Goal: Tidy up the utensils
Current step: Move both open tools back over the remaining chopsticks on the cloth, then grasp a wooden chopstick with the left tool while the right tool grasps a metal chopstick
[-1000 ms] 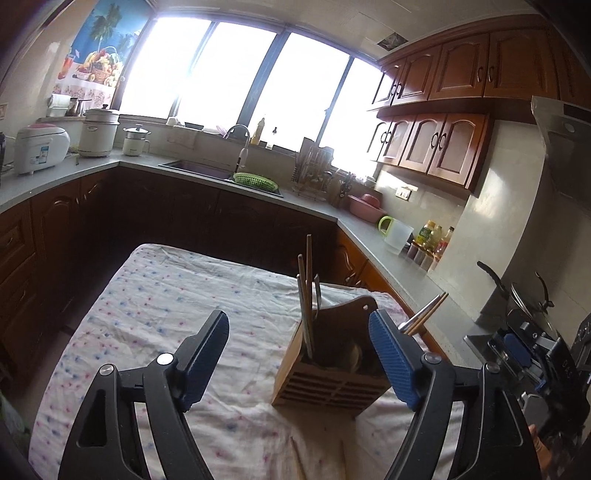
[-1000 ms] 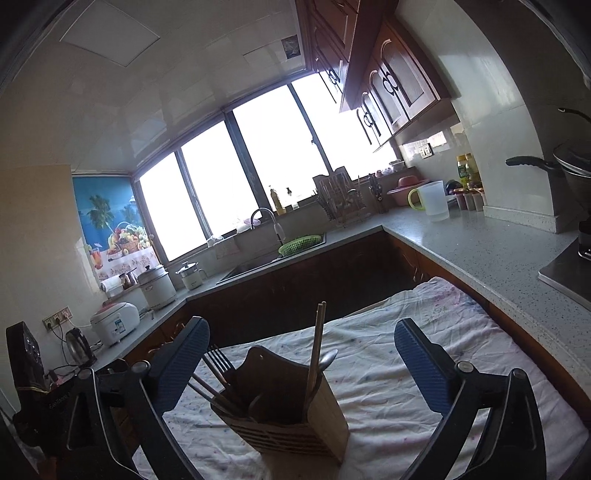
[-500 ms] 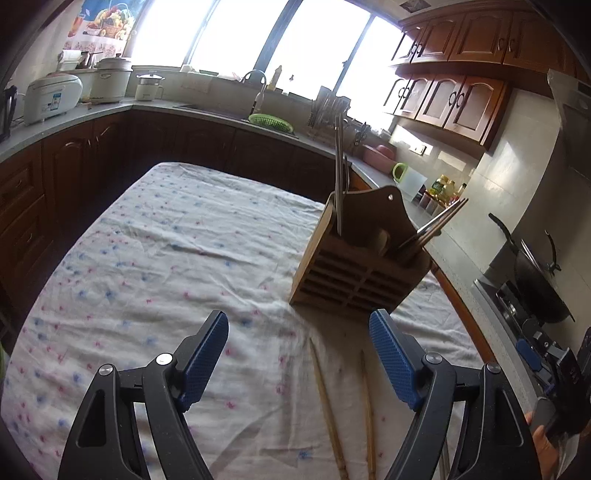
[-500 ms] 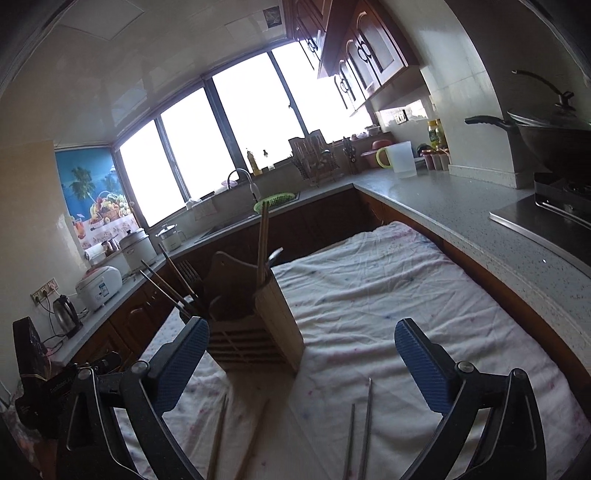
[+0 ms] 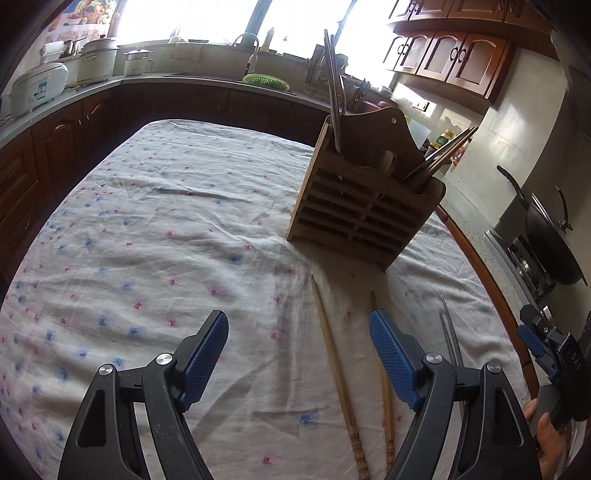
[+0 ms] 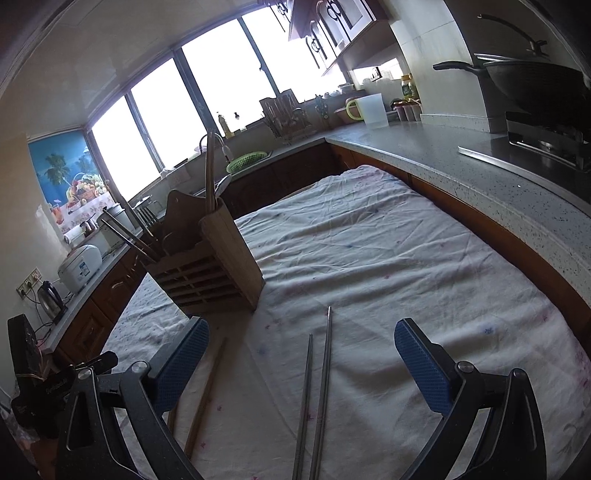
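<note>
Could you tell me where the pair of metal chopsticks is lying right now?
In the right wrist view, the metal chopsticks lie on the tablecloth between the open right gripper's fingers, just before the wooden utensil holder.

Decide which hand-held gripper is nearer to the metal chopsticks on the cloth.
Right. The metal chopsticks lie between the open fingers of the right hand-held gripper; the left hand-held gripper sits over the wooden chopsticks, beside them.

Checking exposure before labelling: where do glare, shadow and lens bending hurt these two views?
Left wrist view: windows blown white, slatted wooden utensil holder backlit and dark, counter edges bowed. Right wrist view: windows equally blown out, steel chopsticks stay sharp, dark vignette at the corners.
</note>
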`<action>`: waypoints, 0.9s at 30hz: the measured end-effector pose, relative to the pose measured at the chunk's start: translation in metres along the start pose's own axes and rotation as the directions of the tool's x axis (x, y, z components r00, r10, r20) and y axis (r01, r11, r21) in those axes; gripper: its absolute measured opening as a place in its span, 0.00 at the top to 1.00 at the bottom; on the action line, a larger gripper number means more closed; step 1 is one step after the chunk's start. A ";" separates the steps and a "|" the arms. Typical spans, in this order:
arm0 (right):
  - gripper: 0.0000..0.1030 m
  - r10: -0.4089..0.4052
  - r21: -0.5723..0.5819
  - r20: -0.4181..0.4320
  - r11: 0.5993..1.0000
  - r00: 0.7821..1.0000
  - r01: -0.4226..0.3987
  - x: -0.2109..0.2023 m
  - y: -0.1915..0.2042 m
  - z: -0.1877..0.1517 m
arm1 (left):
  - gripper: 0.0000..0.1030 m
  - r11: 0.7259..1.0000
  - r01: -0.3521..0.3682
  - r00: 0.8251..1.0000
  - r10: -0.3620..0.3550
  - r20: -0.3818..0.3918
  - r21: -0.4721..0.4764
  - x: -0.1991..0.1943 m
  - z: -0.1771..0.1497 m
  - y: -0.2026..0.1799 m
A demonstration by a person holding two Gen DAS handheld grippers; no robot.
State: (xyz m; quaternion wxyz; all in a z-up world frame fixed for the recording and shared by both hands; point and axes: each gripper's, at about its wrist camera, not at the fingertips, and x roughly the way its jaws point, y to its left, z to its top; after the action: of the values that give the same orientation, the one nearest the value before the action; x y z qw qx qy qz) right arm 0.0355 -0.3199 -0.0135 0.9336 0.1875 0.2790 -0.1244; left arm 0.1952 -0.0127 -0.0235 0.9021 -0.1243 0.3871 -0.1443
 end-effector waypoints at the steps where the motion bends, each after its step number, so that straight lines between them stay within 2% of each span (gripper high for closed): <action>1: 0.02 -0.001 -0.001 -0.004 1.000 1.000 0.001 0.001 0.000 0.000 | 0.24 1.000 -0.003 1.000 0.003 -0.004 0.005 0.002 0.000 -0.001; 10: 0.04 -0.028 -0.025 -0.042 0.999 0.999 0.027 0.012 -0.003 0.000 | 0.26 0.999 -0.026 0.998 0.028 -0.054 0.034 0.024 0.005 -0.010; 13: 0.11 -0.041 -0.042 -0.061 0.998 0.997 0.039 0.018 -0.001 0.000 | 0.29 0.998 -0.035 0.997 0.039 -0.072 0.050 0.031 0.008 -0.014; 16: 0.24 -0.058 -0.062 -0.091 0.997 0.994 0.052 0.028 0.000 0.001 | 0.38 0.996 -0.041 0.994 0.048 -0.100 0.073 0.041 0.011 -0.019; 18: 0.38 -0.067 -0.074 -0.122 0.996 0.990 0.059 0.038 0.001 0.001 | 0.41 0.996 -0.038 0.991 0.048 -0.122 0.082 0.049 0.013 -0.022; 21: 0.50 -0.085 -0.100 -0.166 0.993 0.982 0.069 0.054 0.001 0.000 | 0.45 0.995 -0.035 0.987 0.049 -0.153 0.094 0.062 0.016 -0.028; 27: 0.67 -0.122 -0.136 -0.231 0.986 0.965 0.092 0.086 -0.001 0.004 | 0.55 0.992 -0.034 0.975 0.060 -0.213 0.126 0.092 0.024 -0.038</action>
State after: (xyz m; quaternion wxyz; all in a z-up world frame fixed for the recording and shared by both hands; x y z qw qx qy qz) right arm 0.1070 -0.3337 -0.0595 0.8950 0.1272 0.4060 -0.1338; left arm 0.2670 -0.0781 -0.0557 0.8636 -0.0437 0.4765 -0.1589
